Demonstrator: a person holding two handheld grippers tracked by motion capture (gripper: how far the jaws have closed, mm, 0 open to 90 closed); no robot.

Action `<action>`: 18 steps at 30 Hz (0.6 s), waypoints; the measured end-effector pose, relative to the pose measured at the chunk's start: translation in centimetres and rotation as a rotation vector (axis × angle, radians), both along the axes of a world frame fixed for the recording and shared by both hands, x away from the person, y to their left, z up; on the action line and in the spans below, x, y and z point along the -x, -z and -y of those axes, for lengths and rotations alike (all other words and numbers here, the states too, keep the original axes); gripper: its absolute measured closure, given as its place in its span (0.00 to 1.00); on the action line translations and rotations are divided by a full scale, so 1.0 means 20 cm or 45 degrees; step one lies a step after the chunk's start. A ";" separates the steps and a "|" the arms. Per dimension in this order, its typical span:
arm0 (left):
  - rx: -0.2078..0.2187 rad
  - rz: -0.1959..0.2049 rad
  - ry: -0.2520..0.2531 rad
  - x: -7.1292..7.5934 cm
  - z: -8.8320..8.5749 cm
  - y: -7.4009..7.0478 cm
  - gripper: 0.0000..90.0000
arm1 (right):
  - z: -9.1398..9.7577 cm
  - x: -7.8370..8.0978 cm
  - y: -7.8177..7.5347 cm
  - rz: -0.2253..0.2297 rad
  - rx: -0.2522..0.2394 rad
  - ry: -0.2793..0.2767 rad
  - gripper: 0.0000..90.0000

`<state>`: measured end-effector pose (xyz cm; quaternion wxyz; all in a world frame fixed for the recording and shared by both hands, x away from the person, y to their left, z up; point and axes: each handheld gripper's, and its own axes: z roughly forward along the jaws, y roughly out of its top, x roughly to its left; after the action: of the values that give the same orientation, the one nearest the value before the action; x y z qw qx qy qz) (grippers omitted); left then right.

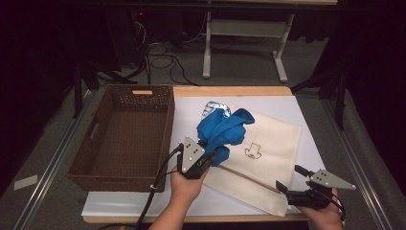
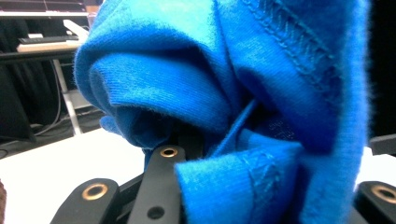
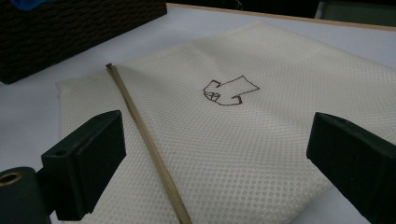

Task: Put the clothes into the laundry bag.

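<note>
Bunched bright-blue knit cloth (image 1: pixel 222 132)

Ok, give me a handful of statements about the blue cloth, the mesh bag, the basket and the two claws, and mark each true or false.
1. The left claw is shut on the blue garment. True.
2. The wicker basket already holds the blue garment. False: nothing lies in the basket; the garment is bunched above the cream mesh bag.
3. The right claw stands open with nothing between its jaws. True.
4. The mesh bag bears a small dark drawing. True.
5. The basket sits to the right of the mesh bag in the high view. False: it sits to the left.
</note>
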<state>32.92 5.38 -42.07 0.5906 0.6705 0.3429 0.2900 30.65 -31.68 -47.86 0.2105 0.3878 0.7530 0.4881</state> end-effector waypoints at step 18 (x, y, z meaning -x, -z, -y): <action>-0.013 -0.068 0.069 0.17 -0.07 0.12 0.82 | 0.00 0.00 0.00 0.000 -0.002 -0.002 0.07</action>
<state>29.61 6.77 -44.54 0.5854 0.6901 0.3387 0.2574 30.56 -31.64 -47.85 0.2099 0.3872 0.7529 0.4889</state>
